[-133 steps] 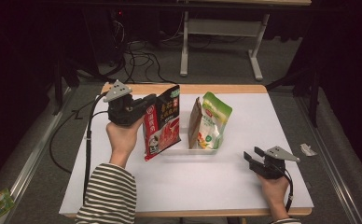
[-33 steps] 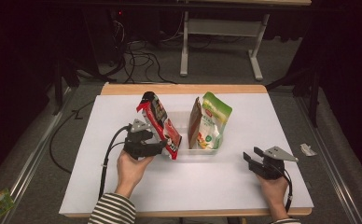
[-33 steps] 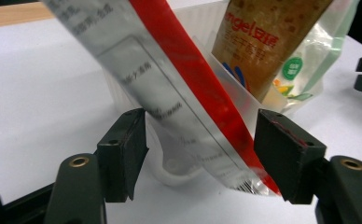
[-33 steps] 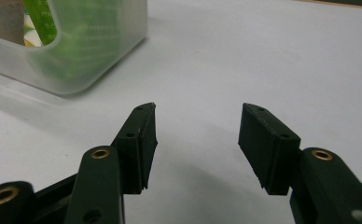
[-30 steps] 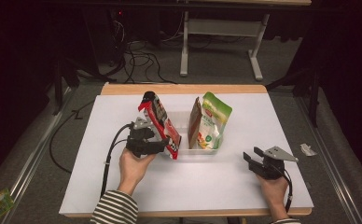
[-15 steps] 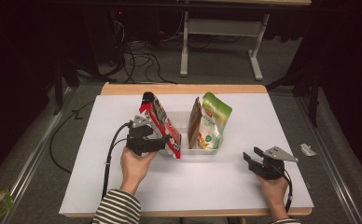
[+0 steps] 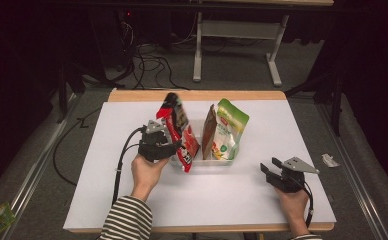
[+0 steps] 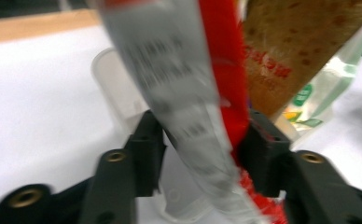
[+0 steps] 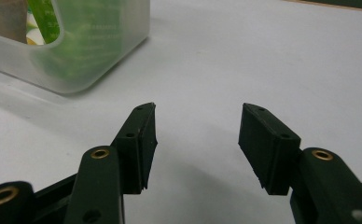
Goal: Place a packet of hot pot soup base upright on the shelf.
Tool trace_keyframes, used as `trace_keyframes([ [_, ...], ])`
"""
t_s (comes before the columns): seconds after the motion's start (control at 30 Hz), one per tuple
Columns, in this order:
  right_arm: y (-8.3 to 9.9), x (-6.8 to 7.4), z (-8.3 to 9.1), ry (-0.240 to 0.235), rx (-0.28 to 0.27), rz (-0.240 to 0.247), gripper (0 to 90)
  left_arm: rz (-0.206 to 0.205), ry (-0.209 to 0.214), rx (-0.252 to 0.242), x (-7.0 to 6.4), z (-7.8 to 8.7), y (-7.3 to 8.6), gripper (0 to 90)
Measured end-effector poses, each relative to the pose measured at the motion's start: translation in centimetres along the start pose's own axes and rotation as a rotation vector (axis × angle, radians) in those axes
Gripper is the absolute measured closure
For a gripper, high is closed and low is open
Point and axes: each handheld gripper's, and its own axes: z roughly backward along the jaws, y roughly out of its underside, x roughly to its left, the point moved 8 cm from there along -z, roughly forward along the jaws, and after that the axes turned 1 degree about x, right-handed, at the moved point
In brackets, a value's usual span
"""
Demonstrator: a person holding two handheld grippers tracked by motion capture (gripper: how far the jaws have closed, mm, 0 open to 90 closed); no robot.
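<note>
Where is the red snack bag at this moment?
In the high view the red snack bag is left of centre, clamped in the left gripper, at the left end of the clear plastic bin, beside the green pouch.

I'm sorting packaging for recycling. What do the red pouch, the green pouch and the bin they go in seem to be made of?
The red pouch, clamped in the left hand-held gripper, looks like glossy plastic film with a silvery printed back, probably foil-lined. The green pouch seems to be similar shiny printed film. The bin looks like frosted translucent plastic: green shows blurred through its wall.
</note>
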Motion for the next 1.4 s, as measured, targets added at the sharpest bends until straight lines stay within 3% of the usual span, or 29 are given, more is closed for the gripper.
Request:
trace_keyframes([
  [0.1, 0.0, 0.0, 0.0, -0.001, -0.001, 0.004, 46.7, -0.041, -0.015, -0.004, 0.1, -0.9, -0.7, 58.9],
  [0.27, 0.0, 0.0, 0.0, -0.002, 0.0, 0.003, 46.6, -0.184, -0.08, 0.002, 0.4, -2.5, -1.6, 62.0],
  [0.33, 0.0, 0.0, 0.0, -0.001, -0.001, 0.005, 46.6, -0.152, -0.096, 0.027, 1.4, -2.6, -1.3, 60.6],
  [0.4, 0.0, 0.0, 0.0, -0.001, -0.003, 0.003, 46.6, -0.125, -0.062, 0.018, 1.8, -2.4, -0.8, 58.4],
  [0.5, 0.0, 0.0, 0.0, -0.001, -0.001, 0.002, 46.6, -0.145, -0.076, 0.035, 1.7, -1.8, 0.6, 54.9],
  [0.6, 0.0, 0.0, 0.0, -0.003, -0.001, 0.009, 46.6, -0.148, -0.072, 0.021, 1.5, -0.9, 1.6, 55.7],
  [0.8, 0.0, 0.0, -0.1, 0.002, 0.005, 0.013, 46.6, -0.139, -0.073, 0.025, 1.3, 0.2, 2.8, 64.2],
  [1.1, 0.1, 0.1, -0.2, 0.009, 0.019, 0.018, 46.6, -0.189, -0.12, 0.065, 1.1, 0.3, 3.1, 72.7],
  [1.2, 0.1, 0.2, -0.2, 0.007, 0.018, 0.02, 46.6, -0.173, -0.117, 0.07, 1.1, 0.4, 3.0, 73.9],
  [1.27, 0.1, 0.1, -0.2, 0.008, 0.018, 0.017, 46.6, -0.147, -0.108, 0.027, 1.2, 0.8, 2.5, 77.7],
  [1.33, 0.1, 0.1, -0.2, 0.006, 0.017, 0.017, 46.5, -0.112, -0.121, 0.0, 1.4, 0.9, 1.9, 64.4],
  [1.4, 0.1, 0.1, -0.2, 0.005, 0.018, 0.015, 46.5, -0.119, -0.134, -0.007, 1.4, 0.6, 1.5, 63.0],
])
